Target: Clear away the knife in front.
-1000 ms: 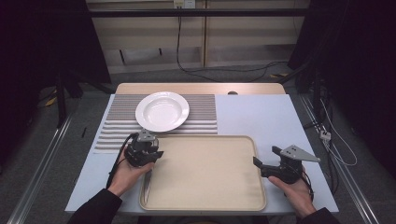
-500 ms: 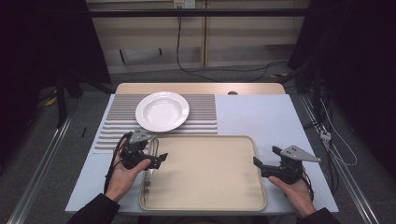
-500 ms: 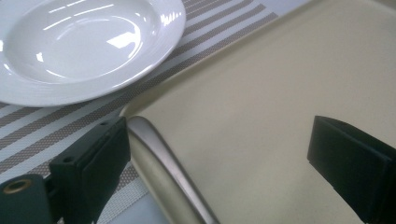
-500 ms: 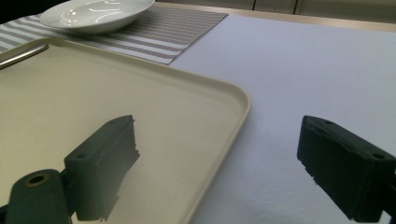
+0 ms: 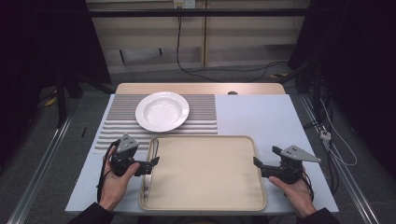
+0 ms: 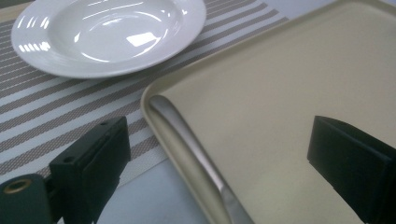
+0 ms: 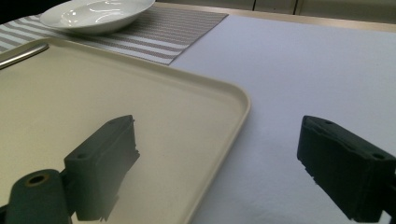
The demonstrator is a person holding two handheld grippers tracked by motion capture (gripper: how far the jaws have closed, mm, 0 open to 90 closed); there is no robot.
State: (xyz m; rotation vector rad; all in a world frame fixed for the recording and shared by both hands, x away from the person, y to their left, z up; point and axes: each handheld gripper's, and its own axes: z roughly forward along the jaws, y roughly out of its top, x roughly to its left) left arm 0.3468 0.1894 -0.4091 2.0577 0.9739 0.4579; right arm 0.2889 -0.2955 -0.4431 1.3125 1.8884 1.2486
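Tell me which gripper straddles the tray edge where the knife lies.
The left gripper: its open jaws straddle the tray edge by the knife. The right gripper straddles the opposite edge.

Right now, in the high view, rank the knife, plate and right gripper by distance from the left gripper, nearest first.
1. Knife: lies along the tray's left edge, right beneath the open left gripper.
2. Plate: beyond it, on the striped mat.
3. Right gripper: across the tray, at its right edge.

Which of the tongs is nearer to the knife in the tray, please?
Left. The left tongs straddle the knife at the tray's left rim; the right tongs sit at its opposite edge.
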